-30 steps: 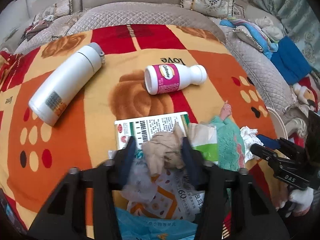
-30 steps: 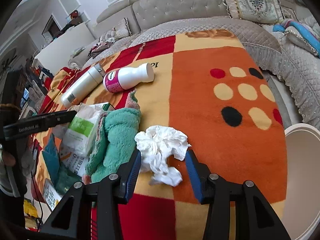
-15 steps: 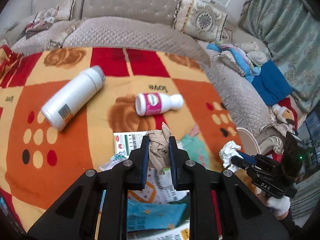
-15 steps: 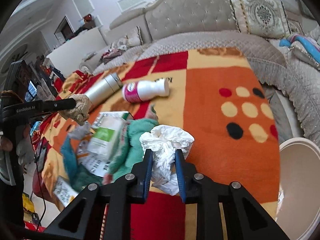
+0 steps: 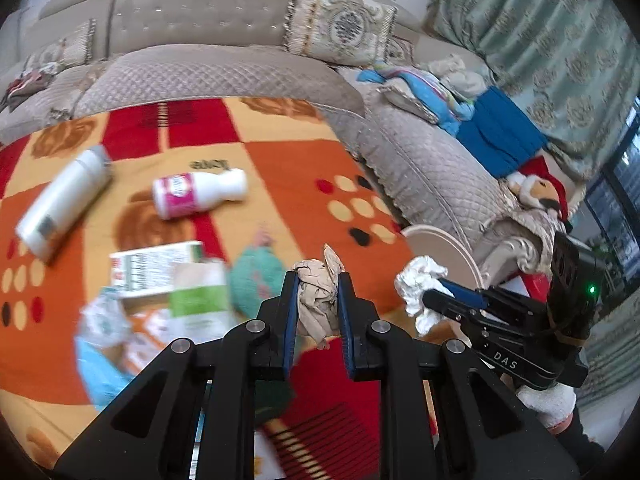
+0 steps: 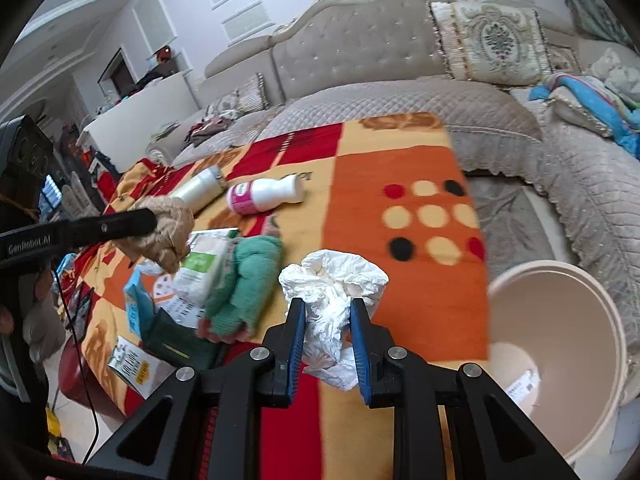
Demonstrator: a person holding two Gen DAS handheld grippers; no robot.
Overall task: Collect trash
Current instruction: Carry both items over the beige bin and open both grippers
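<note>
My left gripper point(image 5: 318, 280) is shut on a crumpled brown paper wad point(image 5: 316, 300), lifted off the blanket; the same wad point(image 6: 166, 232) shows in the right wrist view at the tip of that gripper. My right gripper point(image 6: 327, 306) is shut on a crumpled white tissue point(image 6: 334, 284), also held above the blanket; in the left wrist view the tissue point(image 5: 418, 284) hangs from the right gripper near the bin. A beige trash bin point(image 6: 560, 352) stands open at the right of the blanket, its rim point(image 5: 448, 244) just beyond the tissue.
On the orange and red blanket point(image 6: 400, 168) lie a white bottle with pink label point(image 5: 200, 194), a white flask point(image 5: 60, 204), a green cloth point(image 6: 248, 280), boxes and printed packets point(image 5: 160, 268). A quilted sofa with cushions point(image 5: 344, 28) wraps behind and to the right.
Both grippers closed on their wads, the left on brown paper, the right on white tissue, then lifted them off the blanket. Both have swung right, and the bin is nearer.
</note>
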